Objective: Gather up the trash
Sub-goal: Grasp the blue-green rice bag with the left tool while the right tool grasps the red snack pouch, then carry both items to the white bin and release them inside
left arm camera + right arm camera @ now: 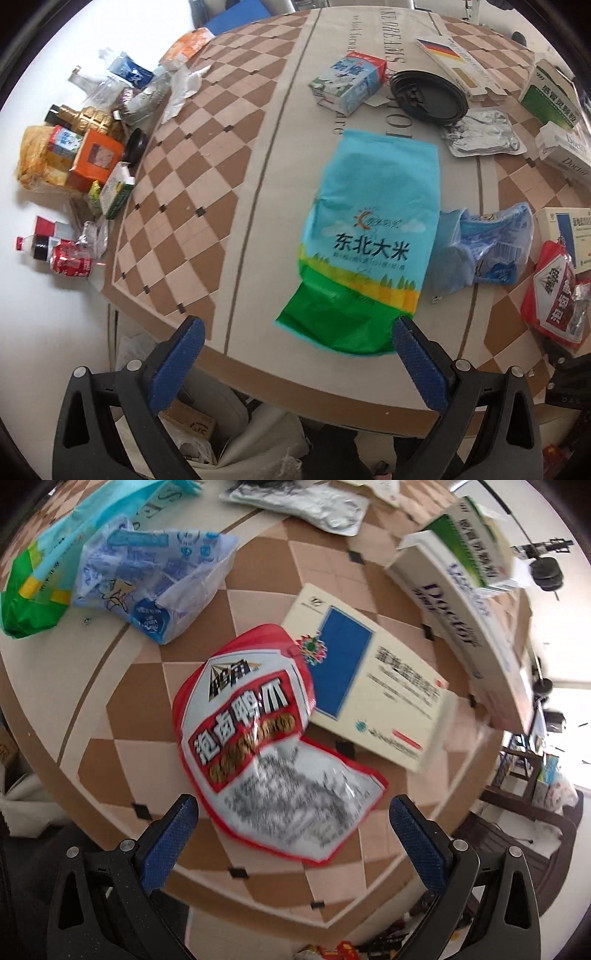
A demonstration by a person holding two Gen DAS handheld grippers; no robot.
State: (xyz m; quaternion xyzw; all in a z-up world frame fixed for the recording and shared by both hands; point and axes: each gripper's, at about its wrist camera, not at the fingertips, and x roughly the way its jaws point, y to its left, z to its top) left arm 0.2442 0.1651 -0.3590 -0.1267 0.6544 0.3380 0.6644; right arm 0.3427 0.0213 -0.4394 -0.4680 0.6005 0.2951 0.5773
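Note:
A blue and green rice bag [369, 236] lies flat on the checkered table [177, 184]. My left gripper [297, 332] is open above the bag's near green end, touching nothing. A red and white snack pouch [266, 746] lies crumpled near the table edge. My right gripper [293, 808] is open, its fingers either side of the pouch's near end, empty. The pouch also shows in the left wrist view [554, 295], and the rice bag in the right wrist view [33, 587].
A crumpled blue plastic bag [484, 247] lies right of the rice bag. A milk carton [351, 79], black lid [428, 96], foil pouch [480, 134] and medicine boxes [373, 694] lie further back. A pile of cans, bottles and boxes [81, 155] lies off the table's left.

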